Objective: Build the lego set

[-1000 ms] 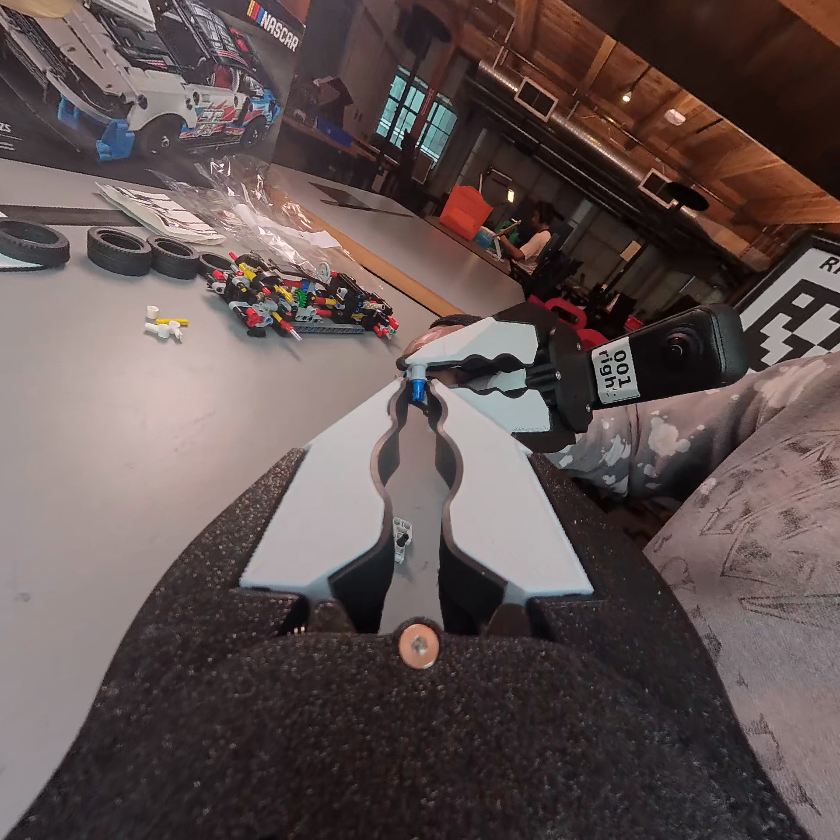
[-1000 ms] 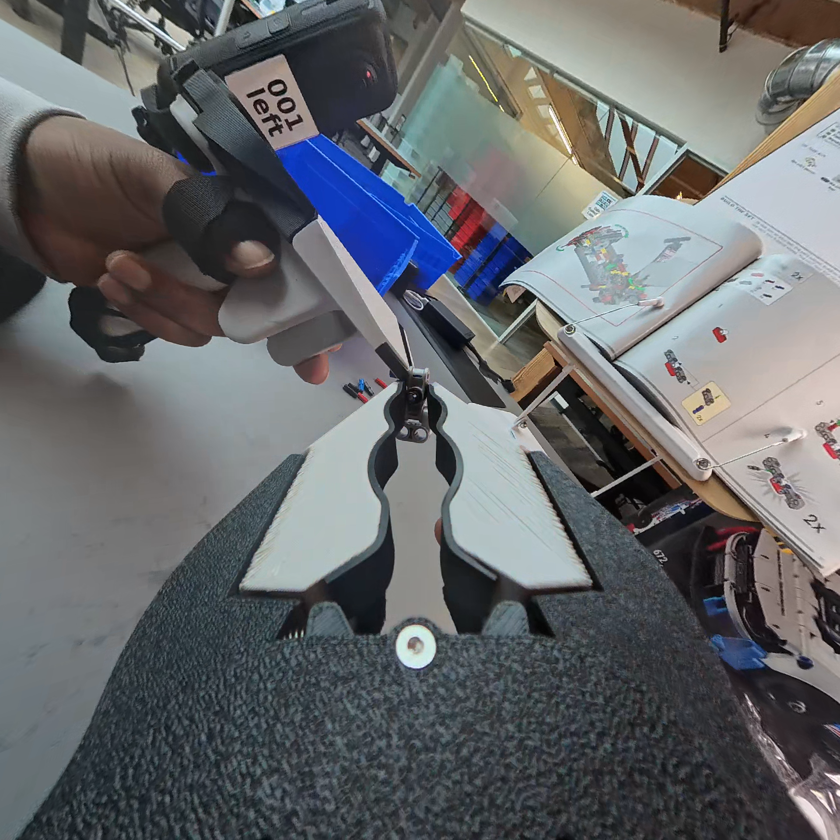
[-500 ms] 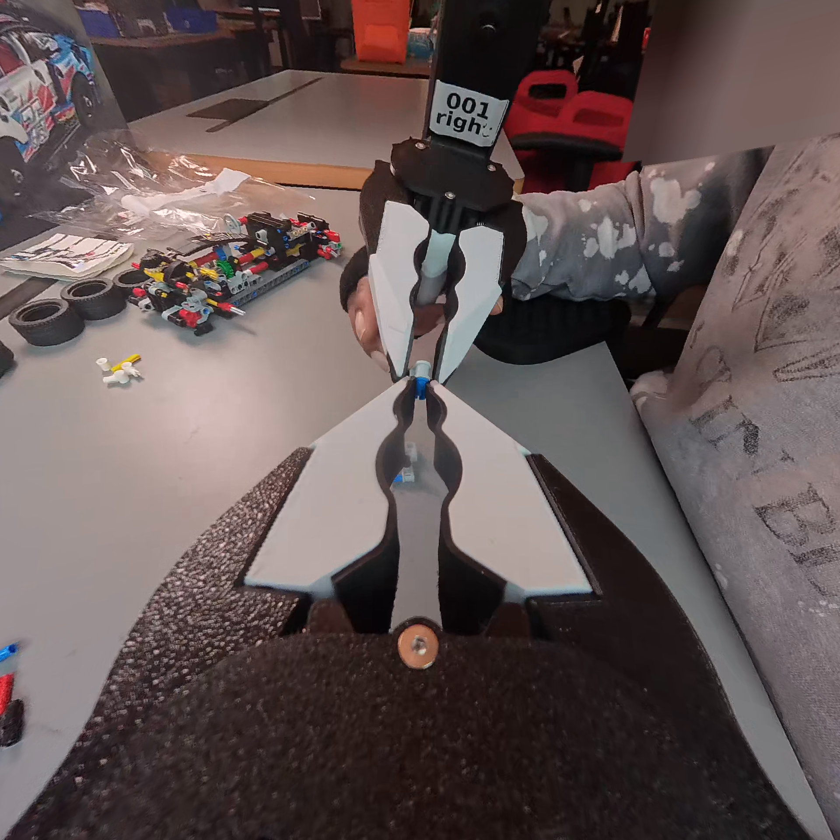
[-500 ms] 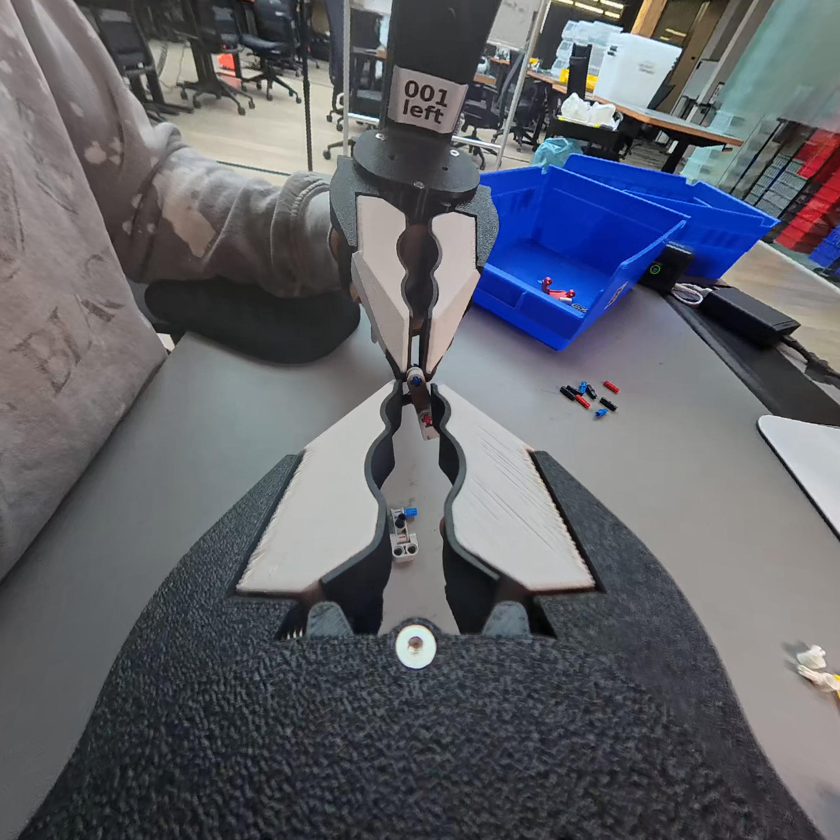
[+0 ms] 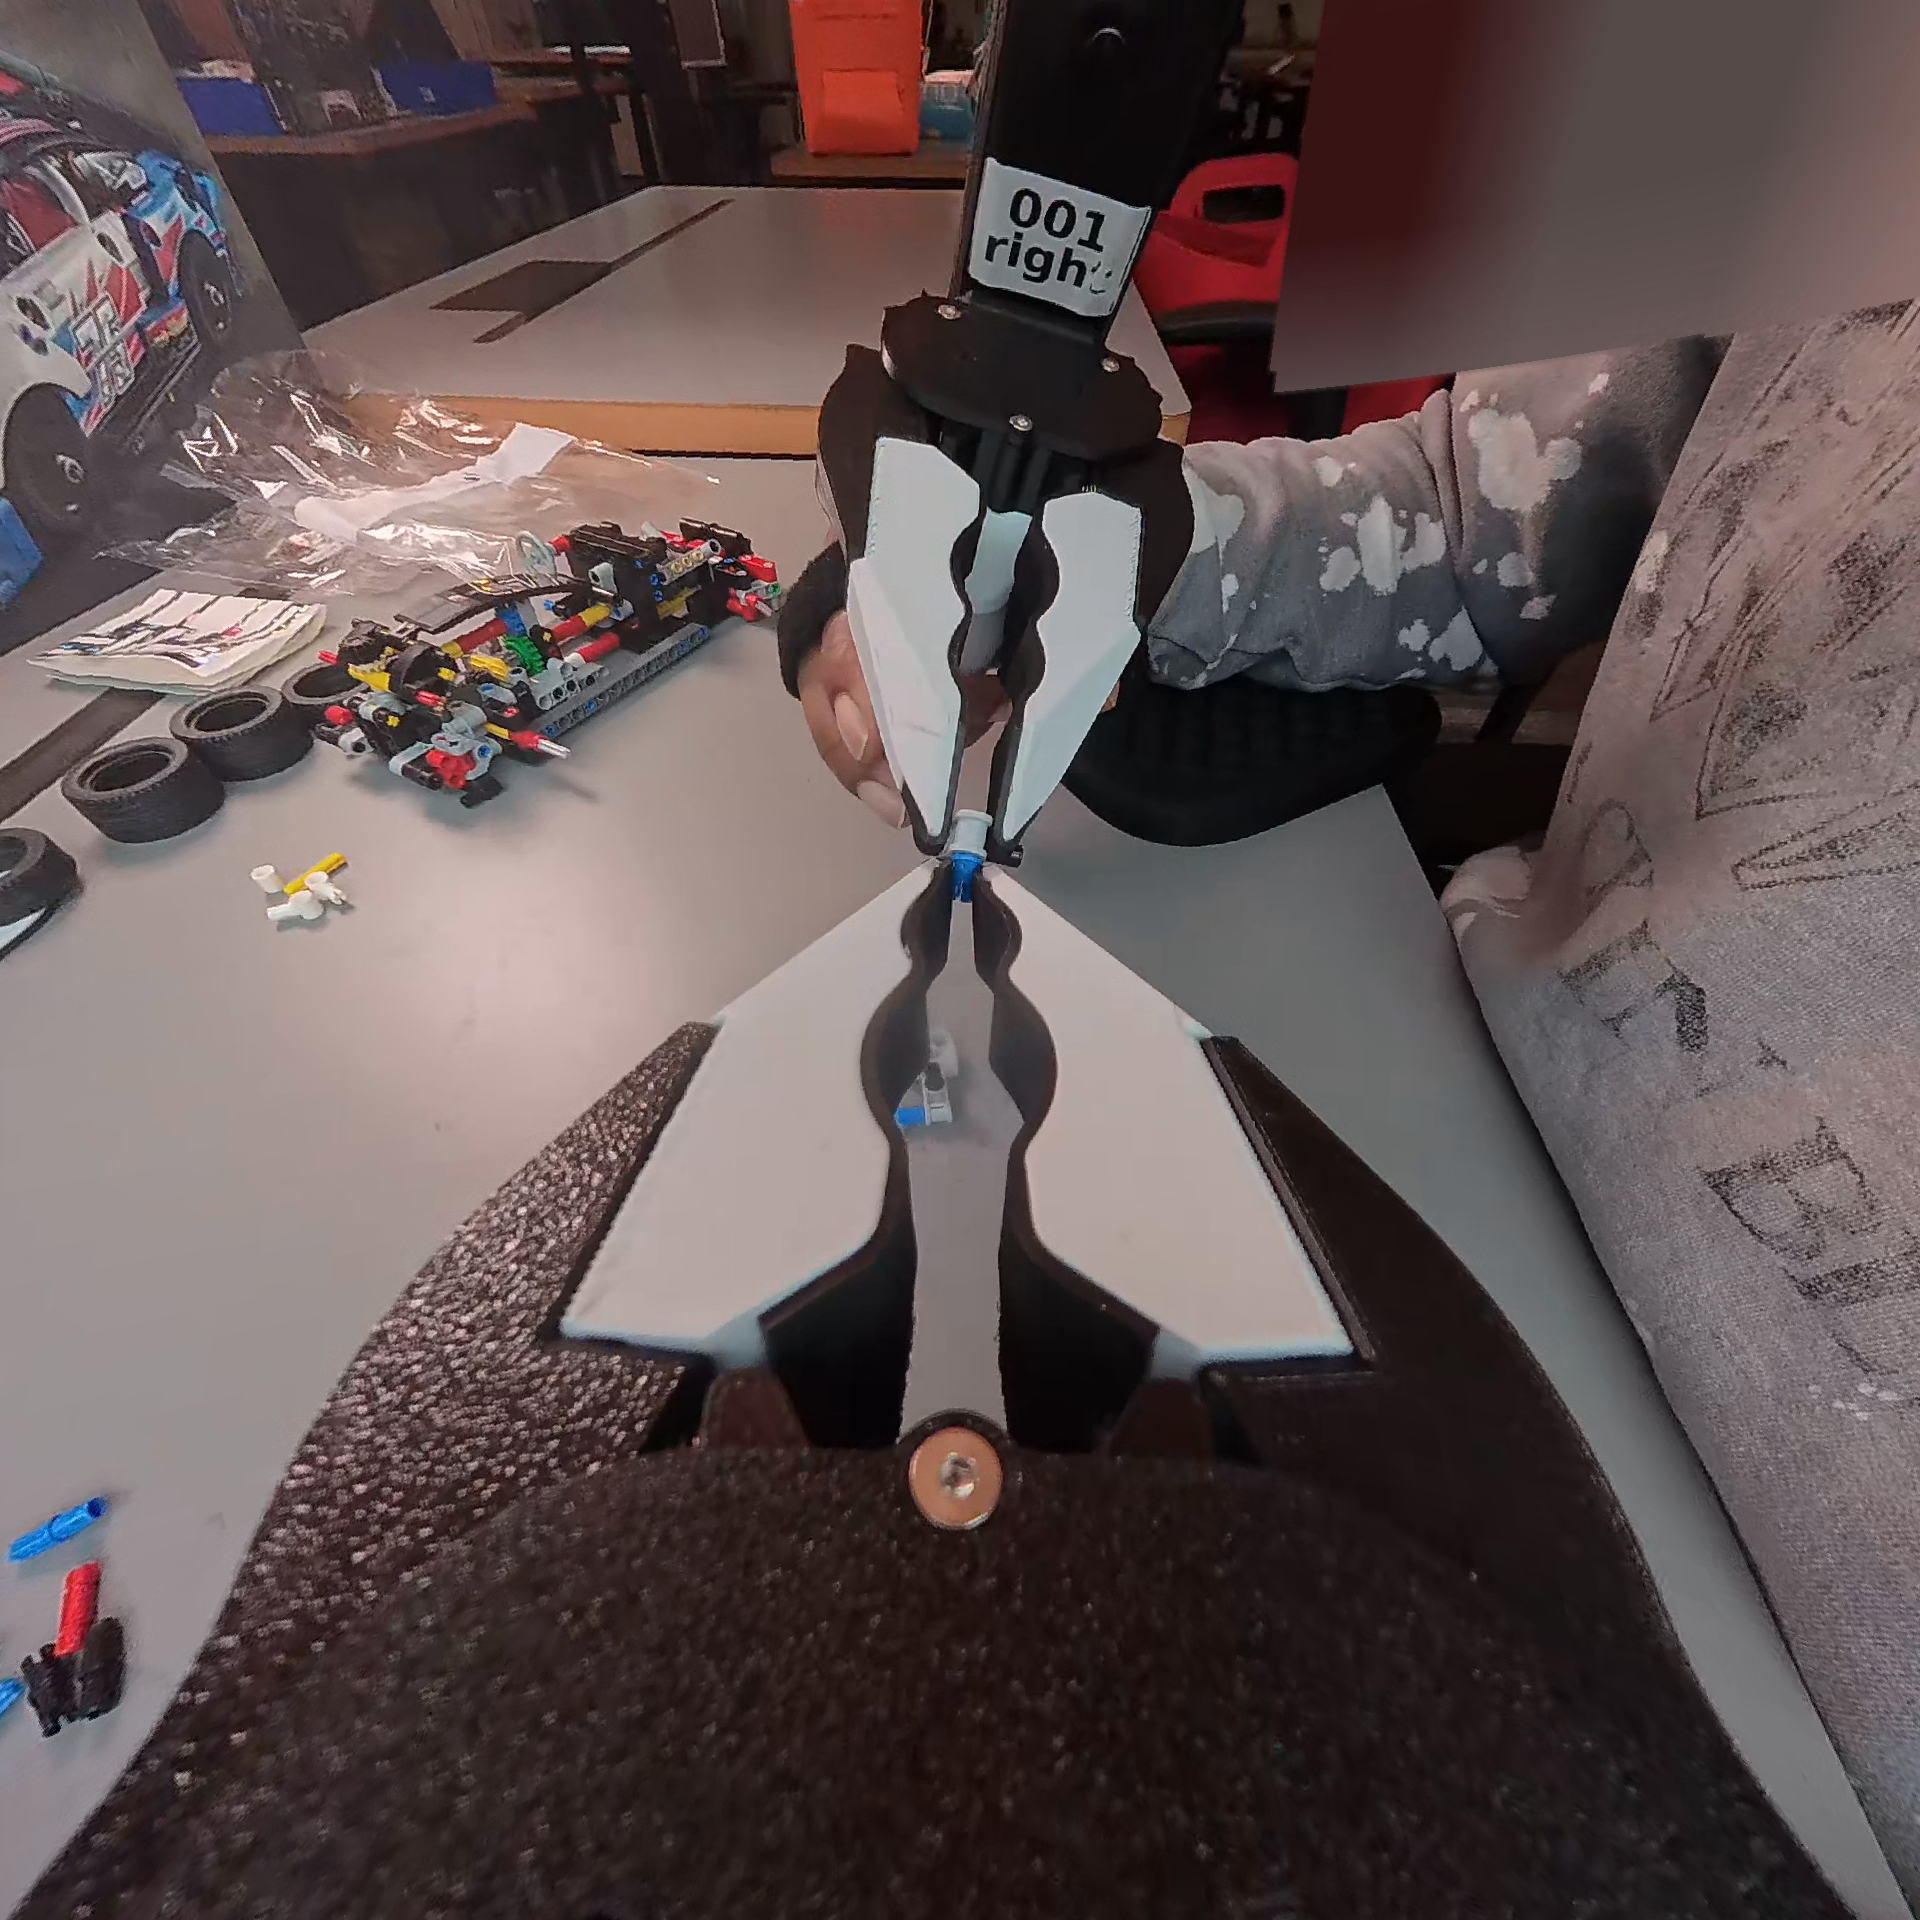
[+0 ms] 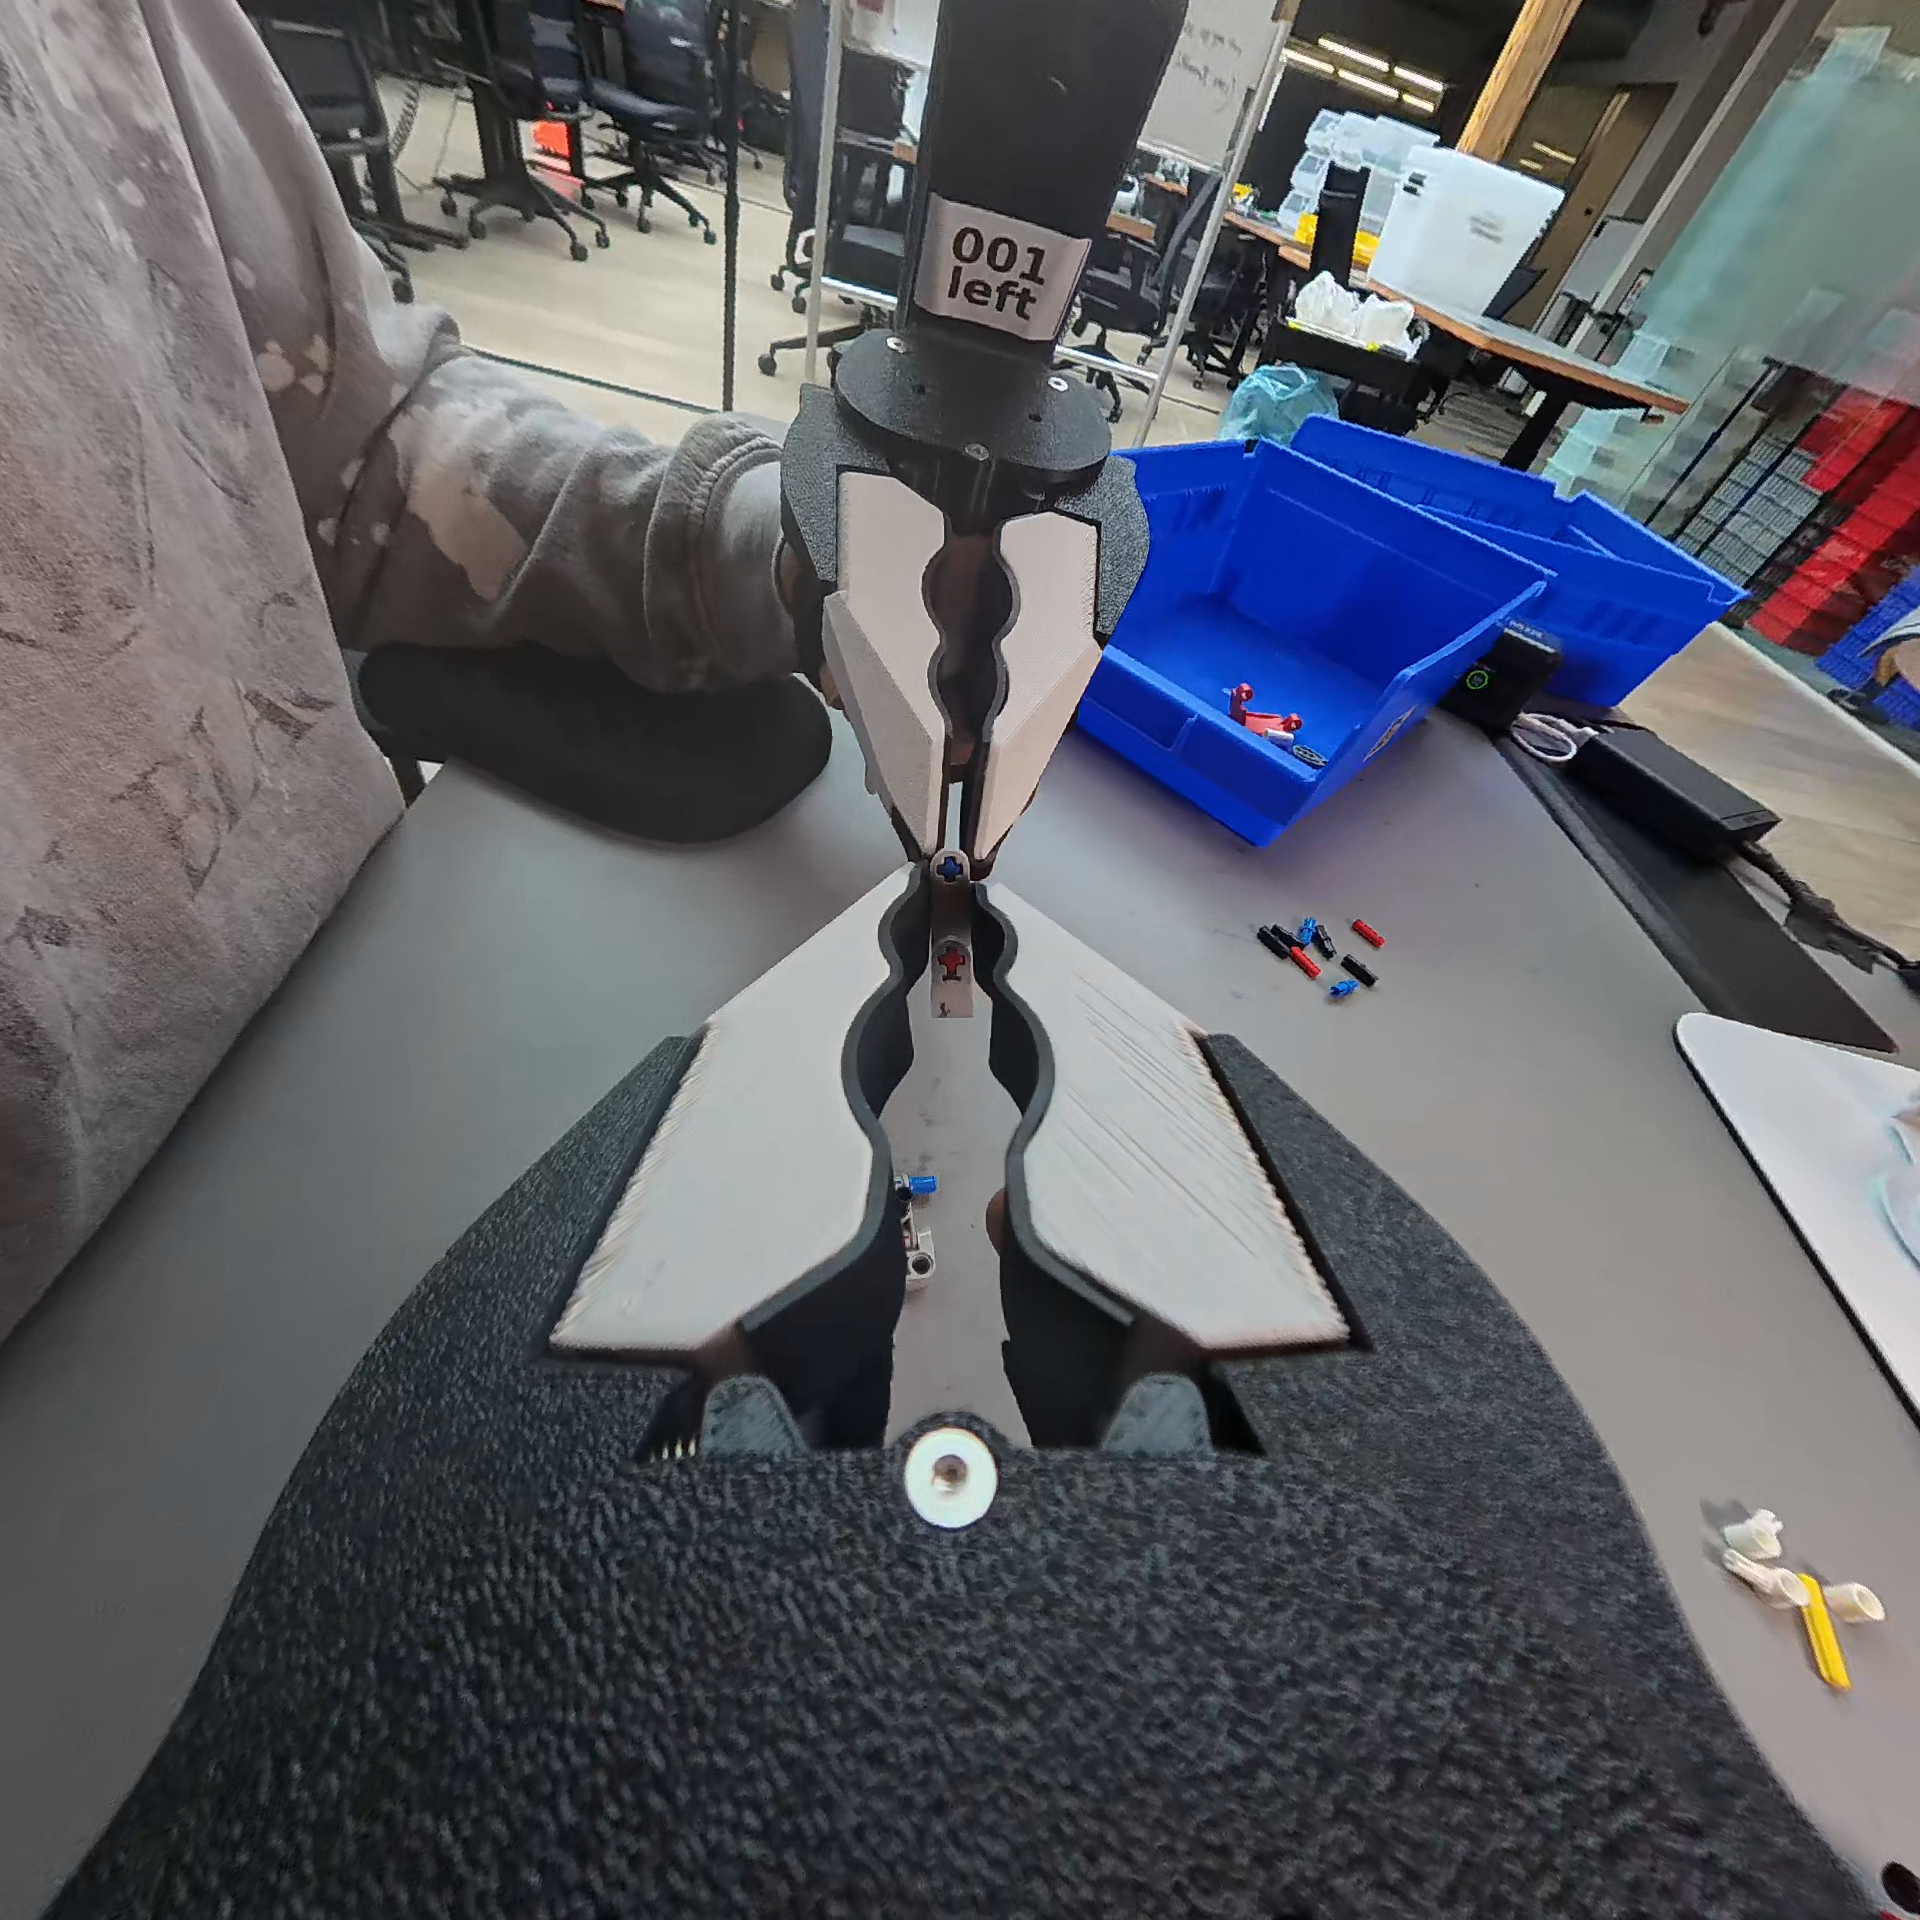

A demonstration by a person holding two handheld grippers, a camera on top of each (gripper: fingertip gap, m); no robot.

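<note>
Blue pin (image 5: 964, 871) sits clamped at left gripper (image 5: 962, 878) tips, meeting right gripper (image 6: 951, 883).

The smooth grey bench (image 5: 312, 1091) carries black rubber tyres (image 5: 140, 787) beside a half-built multicoloured brick chassis (image 5: 540, 655). Crumpled clear plastic bags (image 5: 416, 499) lie behind. An open blue plastic bin (image 6: 1299, 644) sits near scattered small pins (image 6: 1317, 951).

Right tongs (image 6: 948, 894) grip grey beam (image 6: 951, 971) (left tongs (image 6: 951, 844) opposite).

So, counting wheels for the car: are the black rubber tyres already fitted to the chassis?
No: the black rubber tyres lie loose beside the chassis.
</note>
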